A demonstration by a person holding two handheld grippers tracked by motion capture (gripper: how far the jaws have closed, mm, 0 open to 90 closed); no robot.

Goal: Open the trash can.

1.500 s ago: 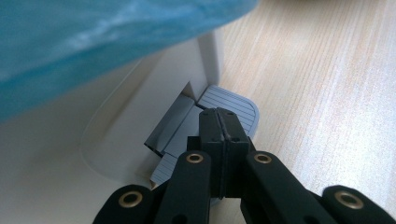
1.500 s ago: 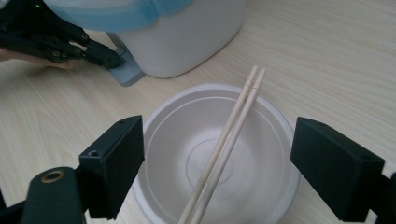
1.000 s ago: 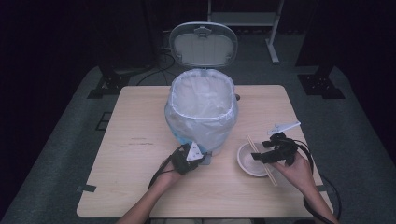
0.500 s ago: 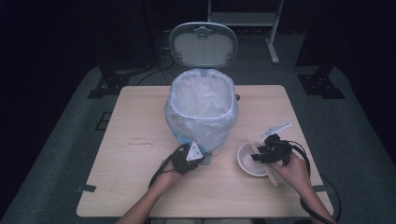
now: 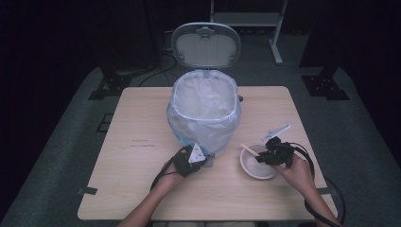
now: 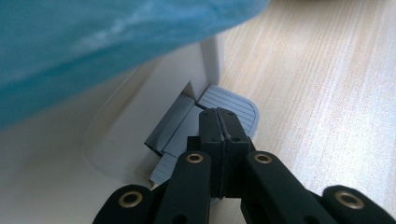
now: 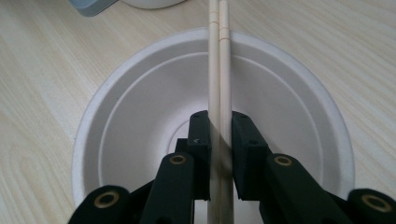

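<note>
At five o'clock of the bin (image 5: pixel 203 113), our right gripper (image 7: pixel 219 126) clamps chopsticks (image 7: pixel 219 56) over the bowl (image 7: pixel 140 121). Our left gripper (image 6: pixel 218 123), jaws fully closed on nothing, presses the bin's pedal (image 6: pixel 233 105)

A light wooden table (image 5: pixel 142 142) filled the frame's centre. On it stood a pedal bin (image 5: pixel 204 113) at centre, and a white bowl (image 5: pixel 255 166) at lower right.

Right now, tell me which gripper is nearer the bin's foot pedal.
Left. The left gripper is shut with its jaw tips over the pedal at the bin base. The right gripper is off beside the bin, over the bowl, gripping chopsticks.
</note>
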